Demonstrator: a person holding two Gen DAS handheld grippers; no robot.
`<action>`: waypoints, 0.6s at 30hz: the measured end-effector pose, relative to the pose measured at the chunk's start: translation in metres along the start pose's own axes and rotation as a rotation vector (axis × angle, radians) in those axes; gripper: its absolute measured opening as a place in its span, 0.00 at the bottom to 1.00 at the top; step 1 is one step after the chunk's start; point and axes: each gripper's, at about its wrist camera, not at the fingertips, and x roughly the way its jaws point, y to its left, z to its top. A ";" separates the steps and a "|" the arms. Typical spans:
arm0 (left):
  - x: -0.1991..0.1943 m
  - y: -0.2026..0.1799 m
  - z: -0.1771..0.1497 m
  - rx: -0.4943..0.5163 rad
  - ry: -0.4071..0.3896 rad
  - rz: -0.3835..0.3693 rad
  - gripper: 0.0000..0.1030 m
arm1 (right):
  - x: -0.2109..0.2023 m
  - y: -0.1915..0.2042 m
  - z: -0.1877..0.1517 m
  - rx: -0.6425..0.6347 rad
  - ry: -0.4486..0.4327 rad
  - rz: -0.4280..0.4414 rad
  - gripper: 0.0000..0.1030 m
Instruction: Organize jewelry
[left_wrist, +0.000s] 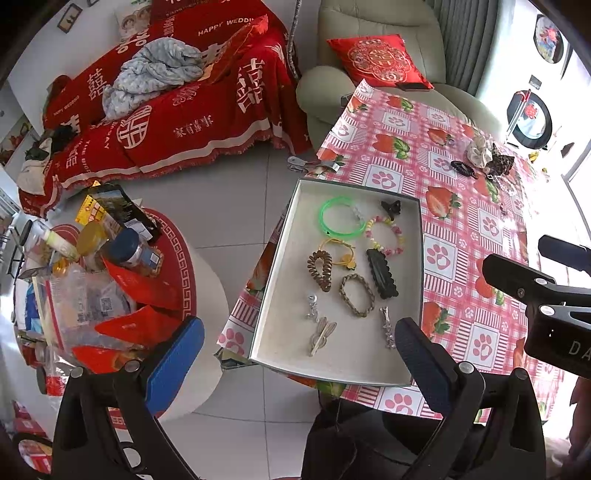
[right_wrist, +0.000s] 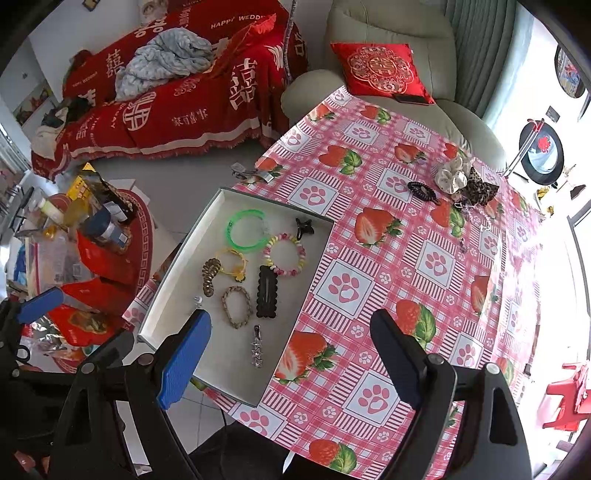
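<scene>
A shallow white tray (left_wrist: 291, 236) (right_wrist: 177, 273) lies at the near left edge of the table. It holds a green bangle (left_wrist: 340, 218) (right_wrist: 246, 230), a pastel bead bracelet (left_wrist: 384, 236) (right_wrist: 285, 254), a black hair clip (left_wrist: 382, 273) (right_wrist: 266, 291), a braided bracelet (left_wrist: 356, 295) (right_wrist: 237, 307), a brown coil tie (left_wrist: 320, 269), and small silver pieces. My left gripper (left_wrist: 299, 354) is open and empty above the tray's near edge. My right gripper (right_wrist: 291, 354) is open and empty over the tray's near right corner. Loose scrunchies (right_wrist: 463, 181) (left_wrist: 487, 155) and a black coil tie (right_wrist: 423, 192) lie at the table's far side.
The table has a pink strawberry and paw-print cloth (right_wrist: 406, 277). A round side table (left_wrist: 110, 288) crowded with jars and red packets stands to the left. A red-covered sofa (left_wrist: 184, 103) and a grey armchair (right_wrist: 388, 55) stand behind. Clips (left_wrist: 314, 166) hang at the table's far left edge.
</scene>
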 end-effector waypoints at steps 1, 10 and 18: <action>-0.001 0.000 0.000 0.000 -0.001 0.001 1.00 | 0.000 0.000 0.000 0.000 0.000 0.000 0.87; -0.001 0.001 0.000 0.001 -0.002 0.001 1.00 | 0.000 0.001 0.000 0.003 -0.001 -0.002 0.87; 0.000 0.000 0.000 0.000 -0.002 0.002 1.00 | 0.000 0.001 0.001 0.002 -0.002 0.000 0.87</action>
